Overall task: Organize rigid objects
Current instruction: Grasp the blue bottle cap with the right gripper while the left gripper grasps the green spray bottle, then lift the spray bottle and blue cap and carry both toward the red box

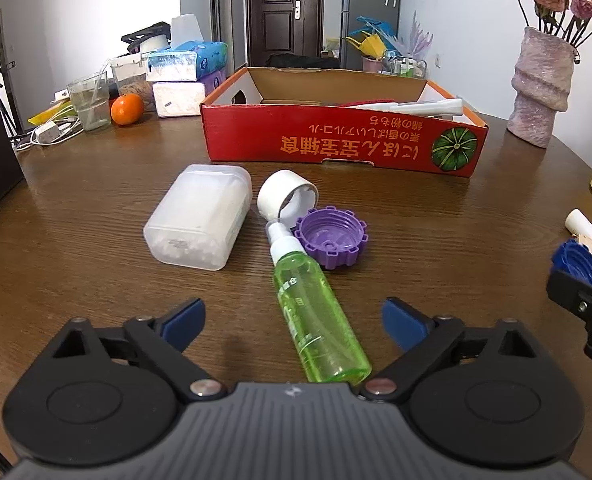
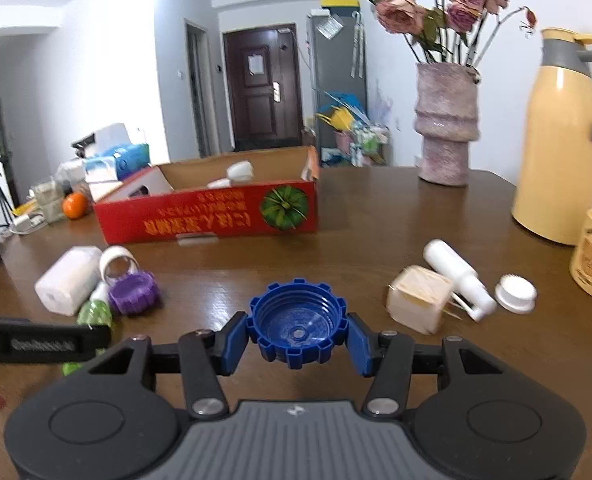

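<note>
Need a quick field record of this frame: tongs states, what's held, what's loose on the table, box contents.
left tongs: open, astride the green spray bottle, not pressing it
right tongs: shut on the blue cap
loose near left: cotton swab box, white cap, purple cap
loose near right: toothpick box, white bottle, white lid
red box: open, white items inside

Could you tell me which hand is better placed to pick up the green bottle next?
Left: the left gripper has open jaws straddling the green bottle, while the right gripper already holds the blue cap.
</note>
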